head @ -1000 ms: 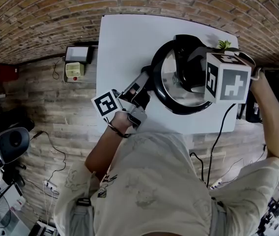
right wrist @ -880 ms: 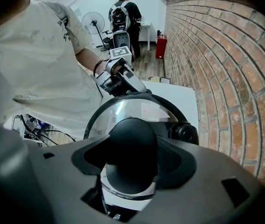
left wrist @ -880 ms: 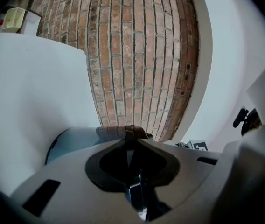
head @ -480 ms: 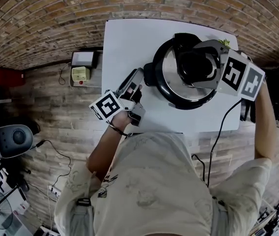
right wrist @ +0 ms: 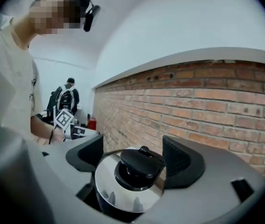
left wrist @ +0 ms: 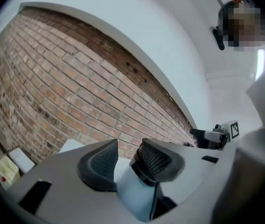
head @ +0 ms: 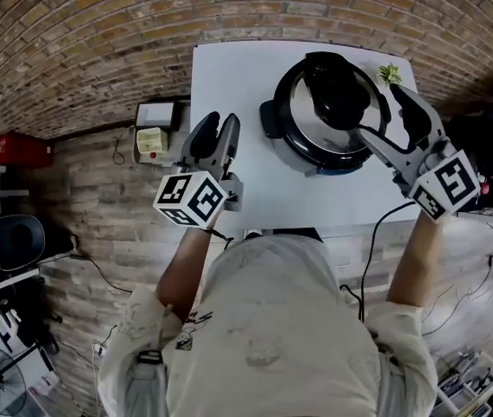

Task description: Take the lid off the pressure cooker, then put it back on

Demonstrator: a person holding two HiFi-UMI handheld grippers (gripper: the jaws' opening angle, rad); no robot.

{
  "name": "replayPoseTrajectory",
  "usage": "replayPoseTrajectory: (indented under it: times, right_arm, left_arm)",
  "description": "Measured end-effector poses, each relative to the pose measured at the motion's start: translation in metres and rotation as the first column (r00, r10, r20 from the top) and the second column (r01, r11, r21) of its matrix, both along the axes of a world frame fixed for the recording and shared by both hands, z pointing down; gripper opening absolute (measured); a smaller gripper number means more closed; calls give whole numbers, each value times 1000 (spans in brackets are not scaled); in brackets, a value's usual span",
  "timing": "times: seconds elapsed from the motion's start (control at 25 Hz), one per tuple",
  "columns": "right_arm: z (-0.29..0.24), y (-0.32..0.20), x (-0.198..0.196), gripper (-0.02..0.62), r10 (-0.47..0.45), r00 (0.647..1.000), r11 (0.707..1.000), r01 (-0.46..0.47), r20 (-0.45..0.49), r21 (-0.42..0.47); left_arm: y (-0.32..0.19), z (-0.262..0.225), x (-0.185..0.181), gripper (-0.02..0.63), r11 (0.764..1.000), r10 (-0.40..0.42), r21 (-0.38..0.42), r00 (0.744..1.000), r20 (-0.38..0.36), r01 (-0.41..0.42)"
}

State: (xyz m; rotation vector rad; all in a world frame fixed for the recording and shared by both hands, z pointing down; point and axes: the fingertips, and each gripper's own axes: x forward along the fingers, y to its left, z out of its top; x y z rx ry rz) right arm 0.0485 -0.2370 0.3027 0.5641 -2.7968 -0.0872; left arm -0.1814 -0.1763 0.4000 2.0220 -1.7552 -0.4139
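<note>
Light shirt (head: 264, 337) of the person is nearest, with both forearms reaching out to the white table (head: 229, 68). Left gripper (head: 219, 122) is over the table's near-left part, marker cube toward the person. Its jaws are parted and empty, only bare tabletop between them, and it is well apart from the cooker. Right gripper (head: 382, 111) is at the right, just beside the pressure cooker (head: 271, 122). Its jaws are spread wide and grip nothing. In the right gripper view the black knob (head: 338, 89) is framed between the pads, with gaps on both sides. Cooker stands on the table's far-right part, steel lid (head: 303, 115) seated on it. Small green plant (head: 390, 75) is at the far-right table edge, just beside the cooker. Brick wall (head: 99, 24) is farthest.
</note>
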Motion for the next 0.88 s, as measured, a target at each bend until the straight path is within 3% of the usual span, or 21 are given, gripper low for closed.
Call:
replayPoseTrajectory:
  times: [0.12, 0.2, 0.48, 0.56, 0.68, 0.88]
  right_arm:
    - [-1, 11, 21, 405, 150, 975, 989, -144, 162, -44]
    - [5, 18, 36, 405, 252, 944, 968, -246, 212, -57]
    - [39, 68, 55, 405, 492, 829, 864, -503, 266, -28]
    - [51, 83, 56, 405, 549, 787, 825, -565, 283, -26]
    - [70, 97, 57, 405, 613, 740, 779, -624, 277, -61]
    - [91, 106, 49, 405, 620, 741, 781, -615, 259, -111]
  left_arm:
    - [14, -17, -1, 167, 999, -18, 51, 984, 177, 9]
    - [26, -25, -2, 167, 996, -45, 82, 959, 281, 22]
    - [64, -31, 6, 167, 989, -118, 143, 832, 542, 48]
    - [75, -24, 11, 167, 988, -124, 144, 813, 568, 50]
    - [88, -10, 14, 167, 989, -125, 135, 828, 547, 60]
    - [101, 7, 12, 167, 990, -129, 112, 831, 541, 80]
